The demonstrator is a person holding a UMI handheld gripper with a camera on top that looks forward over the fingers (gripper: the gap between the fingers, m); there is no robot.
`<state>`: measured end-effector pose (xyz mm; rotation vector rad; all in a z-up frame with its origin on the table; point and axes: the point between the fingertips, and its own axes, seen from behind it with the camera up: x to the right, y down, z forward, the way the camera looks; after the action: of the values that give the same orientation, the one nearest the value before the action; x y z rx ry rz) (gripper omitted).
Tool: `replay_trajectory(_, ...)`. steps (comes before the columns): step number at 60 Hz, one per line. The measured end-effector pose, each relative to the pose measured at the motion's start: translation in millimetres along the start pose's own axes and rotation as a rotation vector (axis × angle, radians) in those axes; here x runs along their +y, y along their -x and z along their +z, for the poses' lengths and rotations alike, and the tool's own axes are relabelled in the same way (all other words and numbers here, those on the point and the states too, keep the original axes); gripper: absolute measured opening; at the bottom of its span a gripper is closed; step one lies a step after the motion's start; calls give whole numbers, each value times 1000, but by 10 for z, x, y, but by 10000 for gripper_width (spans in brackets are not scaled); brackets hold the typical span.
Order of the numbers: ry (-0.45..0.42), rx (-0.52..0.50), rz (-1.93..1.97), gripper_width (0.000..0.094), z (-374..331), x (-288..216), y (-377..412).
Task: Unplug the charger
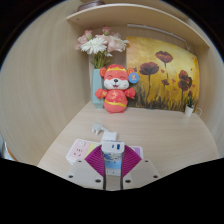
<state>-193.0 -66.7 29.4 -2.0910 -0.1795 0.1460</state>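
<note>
The gripper (112, 160) has its fingers closed against a small white charger (112, 150), which sits between the pink pads at the near edge of the table (150, 145). The biggest risk appears to be slipping: the charger looks smooth and boxy, so a crooked pull could twist it loose or drag its socket along. It is white with a blue mark on its face. Beyond it, toward the far edge, stand a red plush toy (116, 88) and a vase of flowers (99, 48).
</note>
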Motion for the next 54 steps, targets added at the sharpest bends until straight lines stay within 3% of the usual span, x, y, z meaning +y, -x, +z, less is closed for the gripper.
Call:
replay_trajectory(8, 16, -10, 3, 181, 2, 4, 0)
replay_trajectory(14, 88, -16, 3, 163, -29, -121, 2)
replay_trajectory(21, -242, 34, 43, 163, -717, -1743, -328)
replay_trajectory(25, -298, 116, 29, 162, -1068, -2317, -784)
replay_trajectory(28, -324, 141, 12, 163, -1138, -2332, -1067)
replay_trajectory(32, -305, 163, 31, 162, -1139, -2138, -1439)
replay_trajectory(40, -125, 190, 63, 161, -807, -1166, -2082)
replay_trajectory(54, 54, 164, 103, 166, -383, -70, -2325)
